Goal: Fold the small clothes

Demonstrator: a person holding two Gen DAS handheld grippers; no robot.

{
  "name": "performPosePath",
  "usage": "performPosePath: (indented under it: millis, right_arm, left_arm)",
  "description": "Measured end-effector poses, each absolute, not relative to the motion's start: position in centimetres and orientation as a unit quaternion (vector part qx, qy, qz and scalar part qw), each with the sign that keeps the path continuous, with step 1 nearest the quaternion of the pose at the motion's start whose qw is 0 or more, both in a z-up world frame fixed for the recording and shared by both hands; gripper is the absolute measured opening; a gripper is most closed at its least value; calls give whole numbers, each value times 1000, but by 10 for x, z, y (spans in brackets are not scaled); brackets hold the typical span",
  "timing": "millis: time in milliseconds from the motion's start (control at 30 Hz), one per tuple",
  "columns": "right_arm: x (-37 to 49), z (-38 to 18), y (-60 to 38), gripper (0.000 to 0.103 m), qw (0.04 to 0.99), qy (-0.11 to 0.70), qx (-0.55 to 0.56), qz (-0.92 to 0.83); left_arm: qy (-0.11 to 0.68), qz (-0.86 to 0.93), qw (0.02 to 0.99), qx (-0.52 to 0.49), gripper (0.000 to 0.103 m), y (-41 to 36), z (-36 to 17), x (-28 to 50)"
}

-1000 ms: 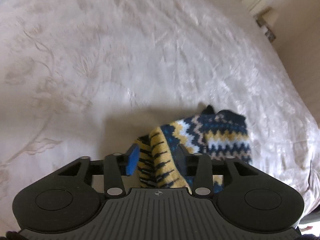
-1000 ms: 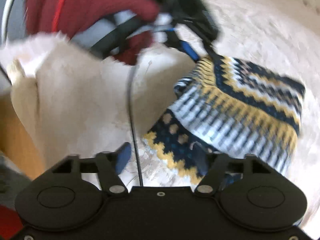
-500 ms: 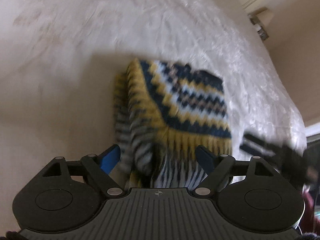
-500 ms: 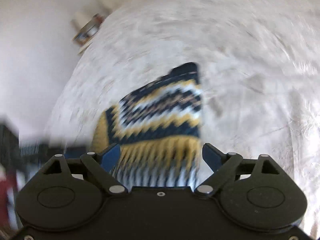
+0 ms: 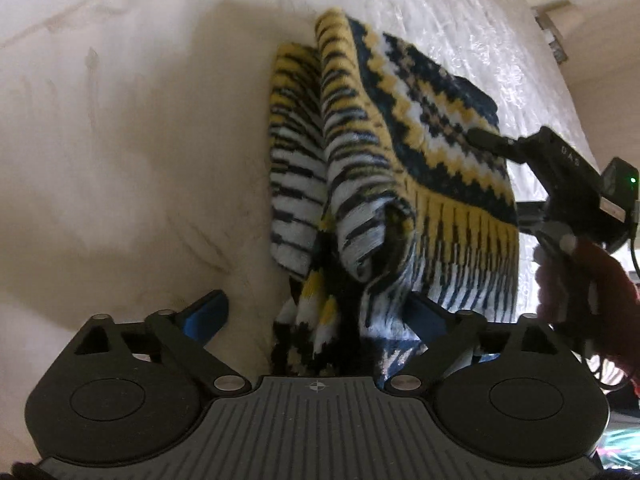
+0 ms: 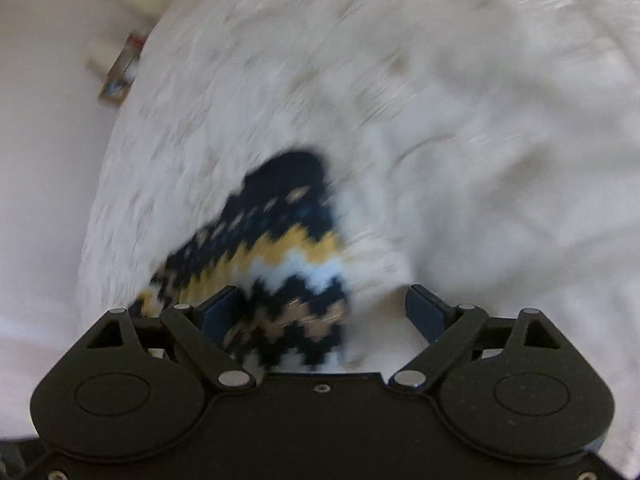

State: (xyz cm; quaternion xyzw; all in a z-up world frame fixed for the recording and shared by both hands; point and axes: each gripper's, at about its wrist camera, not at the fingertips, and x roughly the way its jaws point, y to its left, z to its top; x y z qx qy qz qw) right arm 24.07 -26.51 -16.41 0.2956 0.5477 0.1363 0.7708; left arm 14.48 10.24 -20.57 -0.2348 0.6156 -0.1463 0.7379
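Wool in yellow, dark blue and white lies bunched on the pale bed cover (image 5: 120,140): it is the knitted garment (image 5: 400,152) that I am folding. It is doubled over, with one striped edge rolled up toward me.

My left gripper (image 5: 320,316) hangs right over its near end. My jaws have just been opening, and now they are spread wide. My left blue finger (image 5: 208,312) sits over bare cover, apart from the wool. My other finger is near the wool on the right side, but I cannot tell if it touches. Some of the wool lies between them, and nothing squeezes it.

Farther right in that view, my right gripper (image 5: 484,138) reaches in over the garment's far edge, held by a hand in a dark red sleeve (image 5: 592,280).

From my right gripper's (image 6: 324,312) own camera the picture is blurry. Its jaws have just been opening too, and they stand wide apart. The garment (image 6: 272,248) lies between them, close to the left blue finger (image 6: 220,312). The right finger (image 6: 424,312) is over white cover (image 6: 480,120). I am not pinching anything.
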Motion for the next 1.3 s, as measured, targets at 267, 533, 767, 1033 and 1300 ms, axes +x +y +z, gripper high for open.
performPosePath:
  millis: [267,533,767,1033,1300]
  right_arm:
    - [240,-173,-253,99,735,546,341,211]
    - [218,-155,-257,39,730,549,346,214]
    - [169,-118,-300,39,747,534,336,211]
    - [125,-104,-373,56,772,557,261,159]
    - [97,-96,-400,90,809,533,213,129]
  left_arm:
    - [618,-180,716,-269,102,99,-223,159]
    - [615,-271,674,-306,56,78,-222,152]
    - [612,-310,658,-312,56,17,-204,108]
    - [647,-268,673,-238,58,-57,-212,51]
    - [628,-179,728,-208,58,-37,-176,8]
